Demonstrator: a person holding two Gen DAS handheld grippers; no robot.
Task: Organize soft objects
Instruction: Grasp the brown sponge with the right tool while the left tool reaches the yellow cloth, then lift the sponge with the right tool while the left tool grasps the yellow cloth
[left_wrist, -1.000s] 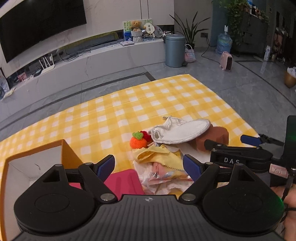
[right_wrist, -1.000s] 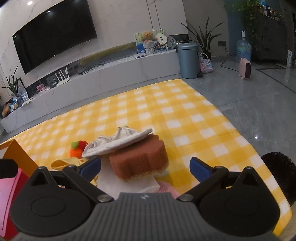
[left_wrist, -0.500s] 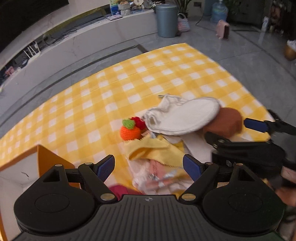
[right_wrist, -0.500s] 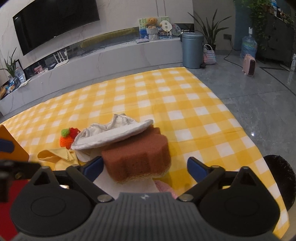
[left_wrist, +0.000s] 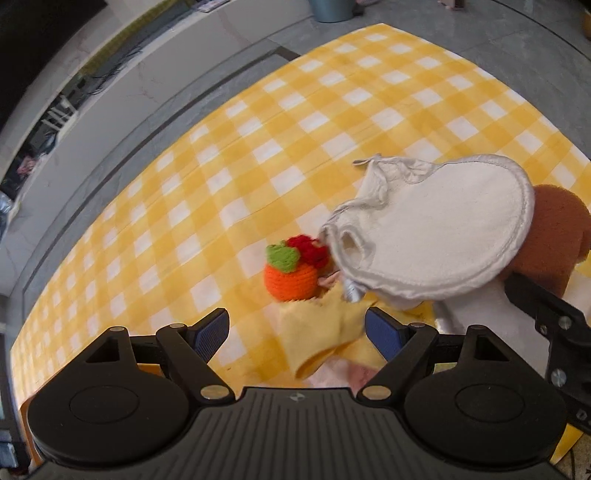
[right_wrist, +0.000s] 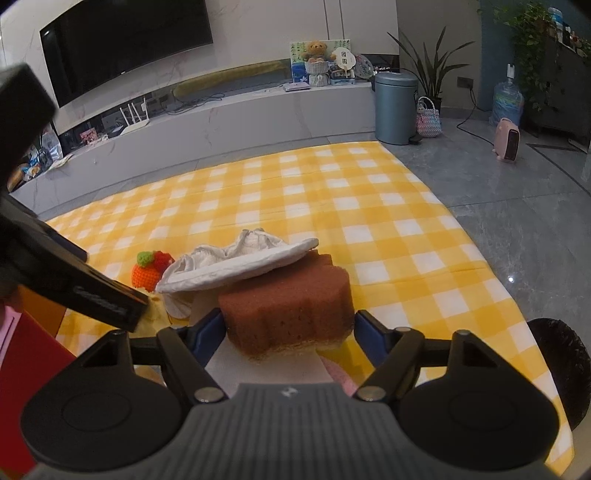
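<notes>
A heap of soft things lies on the yellow checked cloth (left_wrist: 295, 110). A crocheted orange fruit (left_wrist: 290, 278) with a green and red top sits at its left. A white padded mitt (left_wrist: 436, 229) rests on a brown sponge (right_wrist: 291, 310). A yellow cloth (left_wrist: 321, 336) lies in front of the fruit. My left gripper (left_wrist: 295, 334) is open above the yellow cloth, just short of the fruit. My right gripper (right_wrist: 290, 332) is open with a finger on each side of the sponge; whether the pads touch it is unclear.
A red and orange box (right_wrist: 26, 354) sits at the left edge. A white sheet (right_wrist: 266, 365) lies under the sponge. A grey bin (right_wrist: 395, 107), a plant, a water bottle and a TV bench stand beyond the cloth. A dark round object (right_wrist: 561, 365) is at the right.
My left gripper has tilted down and moved forward over the heap toward the fruit. My right gripper has closed in on the sponge, and its fingers have narrowed around it.
</notes>
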